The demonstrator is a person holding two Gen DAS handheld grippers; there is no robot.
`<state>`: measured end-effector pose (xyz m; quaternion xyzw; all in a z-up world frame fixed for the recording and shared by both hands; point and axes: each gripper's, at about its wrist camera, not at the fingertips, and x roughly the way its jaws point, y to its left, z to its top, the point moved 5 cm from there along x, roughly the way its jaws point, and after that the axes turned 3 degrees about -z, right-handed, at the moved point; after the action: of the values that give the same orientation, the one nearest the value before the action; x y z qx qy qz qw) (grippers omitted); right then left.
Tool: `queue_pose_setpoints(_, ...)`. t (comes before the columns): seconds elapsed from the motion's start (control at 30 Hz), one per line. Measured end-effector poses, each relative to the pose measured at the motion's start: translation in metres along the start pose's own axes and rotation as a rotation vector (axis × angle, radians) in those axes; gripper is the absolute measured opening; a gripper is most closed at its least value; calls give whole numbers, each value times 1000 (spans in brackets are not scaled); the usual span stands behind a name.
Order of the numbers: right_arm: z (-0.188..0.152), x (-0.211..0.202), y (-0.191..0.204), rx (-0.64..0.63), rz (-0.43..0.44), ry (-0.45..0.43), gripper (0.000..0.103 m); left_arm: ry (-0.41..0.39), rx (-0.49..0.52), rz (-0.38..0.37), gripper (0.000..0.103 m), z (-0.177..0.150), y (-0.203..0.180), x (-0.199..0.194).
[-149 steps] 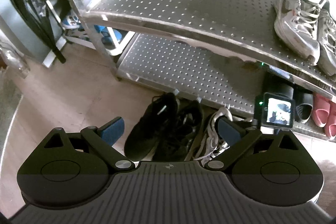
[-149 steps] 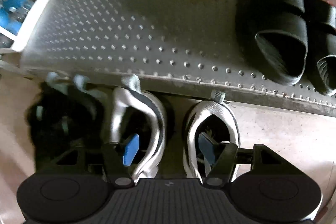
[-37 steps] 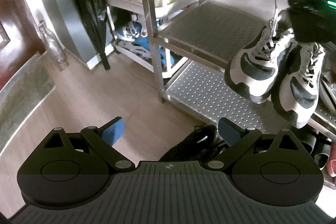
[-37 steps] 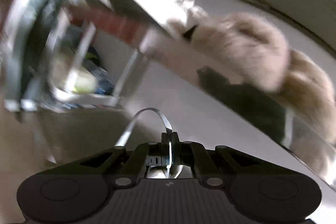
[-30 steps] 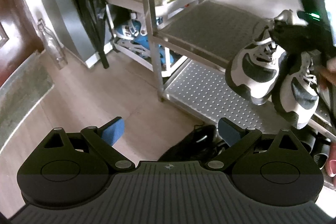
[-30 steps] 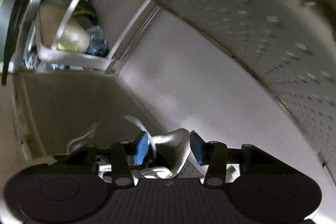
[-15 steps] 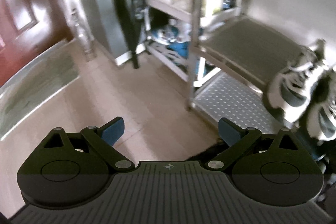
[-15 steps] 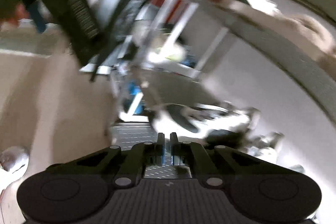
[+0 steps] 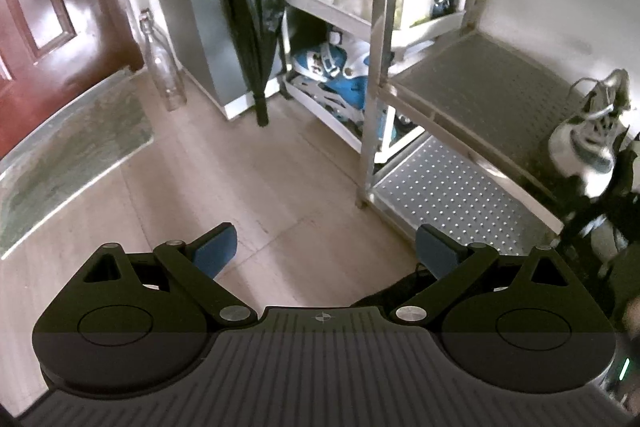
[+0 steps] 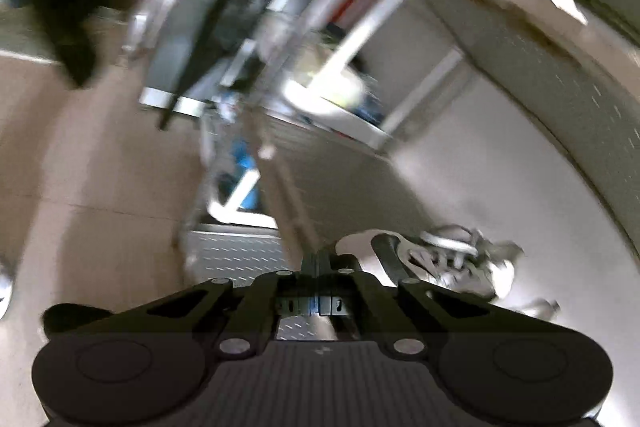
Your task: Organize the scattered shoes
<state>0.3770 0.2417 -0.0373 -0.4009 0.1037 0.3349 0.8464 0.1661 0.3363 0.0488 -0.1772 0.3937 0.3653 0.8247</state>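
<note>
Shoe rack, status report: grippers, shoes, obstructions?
Left gripper open, empty. Right gripper shut, empty. White-and-grey sneakers on middle metal shelf. Black shoe on floor below left gripper. No obstruction seen.

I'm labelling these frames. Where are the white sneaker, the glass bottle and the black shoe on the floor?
sneaker [image 9: 588, 143]: left wrist view, its toe.
bottle [image 9: 162, 67]: left wrist view, its body.
black shoe [image 9: 400, 289]: left wrist view, the visible upper.

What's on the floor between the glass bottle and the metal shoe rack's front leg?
In the left wrist view, a folded black umbrella stands between the glass bottle and the shoe rack's leg, with inline skates behind.
</note>
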Motion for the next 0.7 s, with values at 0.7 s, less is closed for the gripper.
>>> queue_pose_setpoints(0.7, -52, -92, -7, 177, 128, 54, 0, 14, 24, -20, 99, -4, -16, 2)
